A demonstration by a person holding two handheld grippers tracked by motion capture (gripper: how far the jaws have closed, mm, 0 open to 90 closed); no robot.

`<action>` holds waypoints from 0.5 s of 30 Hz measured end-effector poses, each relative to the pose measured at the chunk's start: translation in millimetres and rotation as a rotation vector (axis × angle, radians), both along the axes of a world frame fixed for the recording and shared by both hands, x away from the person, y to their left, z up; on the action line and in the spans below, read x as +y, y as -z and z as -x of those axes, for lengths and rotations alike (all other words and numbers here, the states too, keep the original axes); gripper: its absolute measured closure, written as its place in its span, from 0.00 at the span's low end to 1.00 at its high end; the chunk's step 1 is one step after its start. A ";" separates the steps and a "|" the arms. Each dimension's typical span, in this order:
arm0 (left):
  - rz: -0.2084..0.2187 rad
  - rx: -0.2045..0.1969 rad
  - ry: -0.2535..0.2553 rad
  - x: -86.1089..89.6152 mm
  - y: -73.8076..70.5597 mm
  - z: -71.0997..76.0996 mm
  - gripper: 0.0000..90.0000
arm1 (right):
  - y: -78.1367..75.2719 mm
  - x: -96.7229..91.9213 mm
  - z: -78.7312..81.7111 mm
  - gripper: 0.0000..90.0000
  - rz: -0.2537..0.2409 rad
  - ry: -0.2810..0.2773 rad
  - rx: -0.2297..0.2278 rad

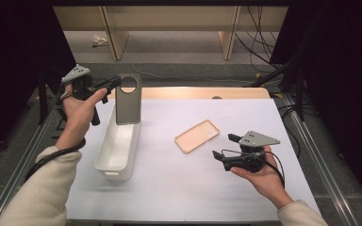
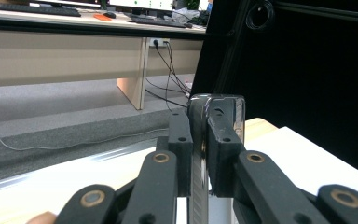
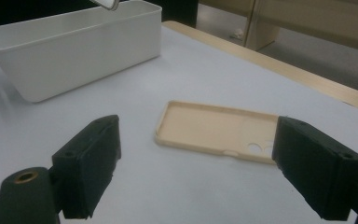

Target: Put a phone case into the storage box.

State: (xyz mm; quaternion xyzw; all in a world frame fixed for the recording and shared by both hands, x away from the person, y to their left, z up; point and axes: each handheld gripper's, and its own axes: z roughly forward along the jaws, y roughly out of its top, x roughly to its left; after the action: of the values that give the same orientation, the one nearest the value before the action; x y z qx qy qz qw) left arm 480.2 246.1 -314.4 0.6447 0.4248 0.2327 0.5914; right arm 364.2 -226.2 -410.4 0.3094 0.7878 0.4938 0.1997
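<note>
Grey phone case (image 1: 128, 100) hangs upright over white bin (image 1: 118, 147), left gripper (image 1: 114, 84) clamping it; right gripper (image 1: 222, 147) jaws spread.

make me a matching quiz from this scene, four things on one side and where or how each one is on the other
1. grey phone case with round cutout
2. beige phone case
3. white plastic bin
4. right gripper

a. open, jaws apart
b. lying flat on the white table
c. clamped upright in the left gripper
d. standing on the table below the held case

Pairs: 1-c, 2-b, 3-d, 4-a
</note>
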 end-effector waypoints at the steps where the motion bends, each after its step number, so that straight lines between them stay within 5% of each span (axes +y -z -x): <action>1: 0.000 0.001 -0.002 0.7 0.3 -0.5 0.90 | 0.0 -0.1 -0.1 0.18 -0.001 0.001 0.000; 15: 0.008 0.013 -0.024 12.7 2.3 -8.2 0.90 | 0.4 -0.2 -0.4 0.18 0.001 -0.003 0.004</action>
State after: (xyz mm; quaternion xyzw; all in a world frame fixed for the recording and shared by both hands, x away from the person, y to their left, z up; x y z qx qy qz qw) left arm 488.4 258.7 -316.7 0.6387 0.4374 0.2340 0.5882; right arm 364.6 -226.4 -410.8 0.3094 0.7888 0.4931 0.1975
